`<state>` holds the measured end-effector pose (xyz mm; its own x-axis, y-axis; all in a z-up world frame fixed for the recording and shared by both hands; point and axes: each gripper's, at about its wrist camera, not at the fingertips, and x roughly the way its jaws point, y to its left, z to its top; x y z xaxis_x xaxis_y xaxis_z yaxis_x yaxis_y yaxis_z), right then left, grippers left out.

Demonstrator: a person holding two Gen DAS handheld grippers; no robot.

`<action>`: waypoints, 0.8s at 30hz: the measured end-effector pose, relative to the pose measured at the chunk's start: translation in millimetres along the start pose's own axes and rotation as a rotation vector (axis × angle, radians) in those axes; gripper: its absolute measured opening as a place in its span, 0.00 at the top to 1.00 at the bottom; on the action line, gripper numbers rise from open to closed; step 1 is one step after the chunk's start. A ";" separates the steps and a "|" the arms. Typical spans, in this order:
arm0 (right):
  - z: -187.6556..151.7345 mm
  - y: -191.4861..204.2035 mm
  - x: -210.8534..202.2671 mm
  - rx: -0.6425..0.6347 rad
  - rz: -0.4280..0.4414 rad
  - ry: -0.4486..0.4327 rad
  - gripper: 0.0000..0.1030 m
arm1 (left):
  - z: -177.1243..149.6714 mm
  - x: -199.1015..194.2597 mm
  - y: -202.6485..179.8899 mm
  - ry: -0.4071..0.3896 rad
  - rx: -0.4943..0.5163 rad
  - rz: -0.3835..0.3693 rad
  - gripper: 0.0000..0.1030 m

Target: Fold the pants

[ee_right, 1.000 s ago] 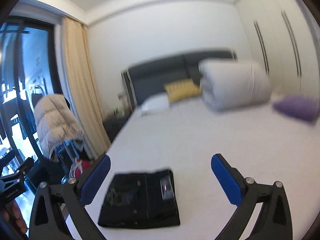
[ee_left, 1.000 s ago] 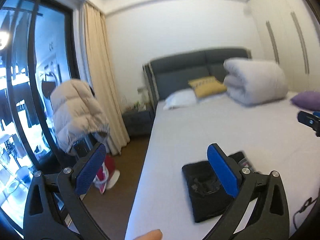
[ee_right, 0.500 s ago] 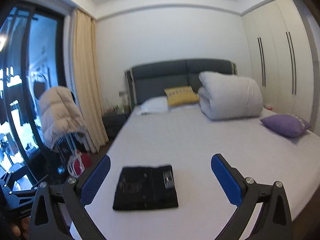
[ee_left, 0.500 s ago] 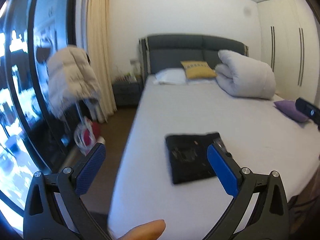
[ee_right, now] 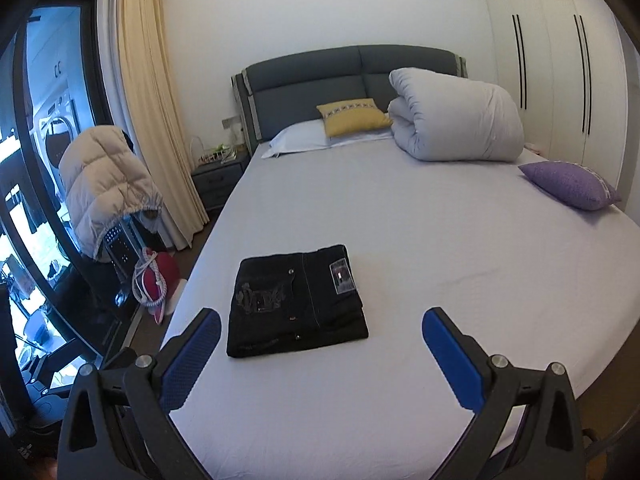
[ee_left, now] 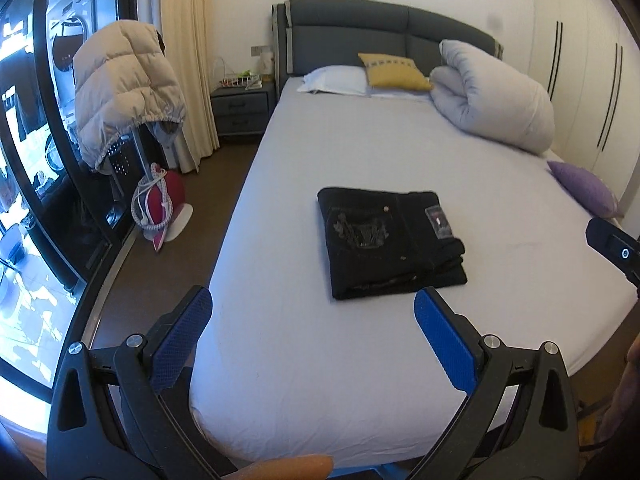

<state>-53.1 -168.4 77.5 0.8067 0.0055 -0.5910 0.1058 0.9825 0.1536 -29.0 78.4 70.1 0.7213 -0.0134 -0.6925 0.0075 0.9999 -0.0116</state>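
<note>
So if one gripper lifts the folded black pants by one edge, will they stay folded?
Probably not. The pants lie as several loose layers, visible at the near edge, so they would likely droop and open. The cloth looks thick like denim, so fairly heavy. On the smooth bed sheet they might slide as a stack when pushed.

Left wrist view: folded pants (ee_left: pixel 390 242) shifted from lower right of frame, partly behind the right finger of the left gripper (ee_left: pixel 313 338), to centre, fully clear of it; more of the bed (ee_left: pixel 360 148) and its near edge now showing; floor and jacket (ee_left: pixel 126 90) moved to upper left. Right wrist view: pants (ee_right: pixel 296 300) now higher in frame, above the fingers of the right gripper (ee_right: pixel 321 352); purple cushion (ee_right: pixel 570 184) now sharp, earlier blurred.
</note>
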 end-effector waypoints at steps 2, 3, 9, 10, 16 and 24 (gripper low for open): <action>-0.4 -0.1 3.0 0.000 0.000 0.009 0.00 | 1.5 14.2 0.0 0.017 0.002 0.001 0.00; -0.3 -0.2 4.4 -0.002 0.000 0.013 0.00 | 1.3 19.5 -0.1 0.023 0.002 0.001 0.00; -0.1 -1.0 14.6 -0.010 0.000 0.043 0.00 | 2.0 49.5 -1.2 0.049 0.005 0.002 0.00; -0.2 -1.3 16.0 -0.010 0.001 0.048 0.00 | 3.4 51.4 0.6 0.053 0.005 0.001 0.00; -2.9 -1.1 23.8 -0.016 -0.001 0.071 0.00 | 5.6 66.0 3.0 0.068 -0.005 0.004 0.00; -5.4 -1.7 30.2 -0.011 -0.001 0.093 0.00 | 3.7 76.7 4.1 0.081 -0.016 0.009 0.00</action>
<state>-32.1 -168.9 55.2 0.7489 0.0213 -0.6623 0.0995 0.9845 0.1442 28.9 81.5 19.6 0.6632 -0.0055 -0.7484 -0.0100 0.9998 -0.0162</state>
